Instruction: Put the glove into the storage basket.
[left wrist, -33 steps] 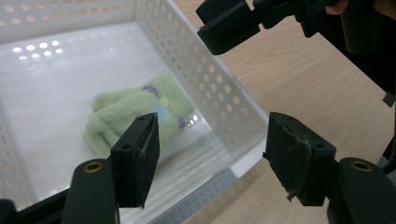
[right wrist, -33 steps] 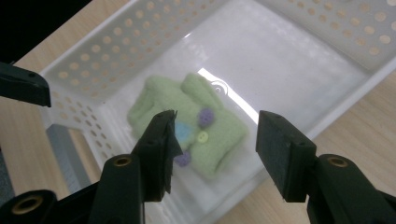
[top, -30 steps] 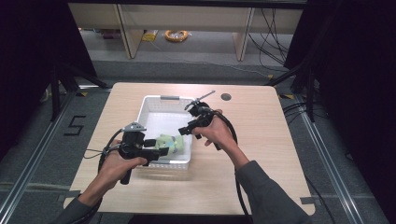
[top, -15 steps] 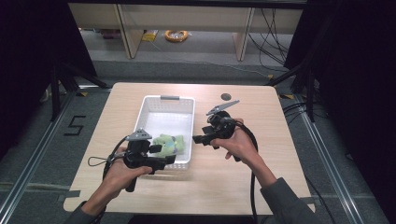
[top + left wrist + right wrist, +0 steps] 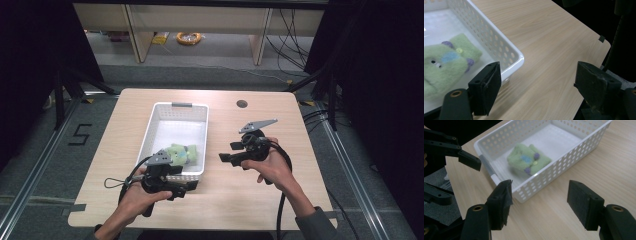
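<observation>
One green plush toy (image 5: 527,160) in white basket (image 5: 172,112), seemingly unlabelled, grippers apart

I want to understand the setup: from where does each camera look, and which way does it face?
High view: above the person's side, facing forward and down on the table; both forearms show.
Left gripper view: on the left gripper, facing the basket corner; open jaws show.
Right gripper view: on the right gripper, facing the basket; open jaws show.
Shared: basket and green toy.
</observation>
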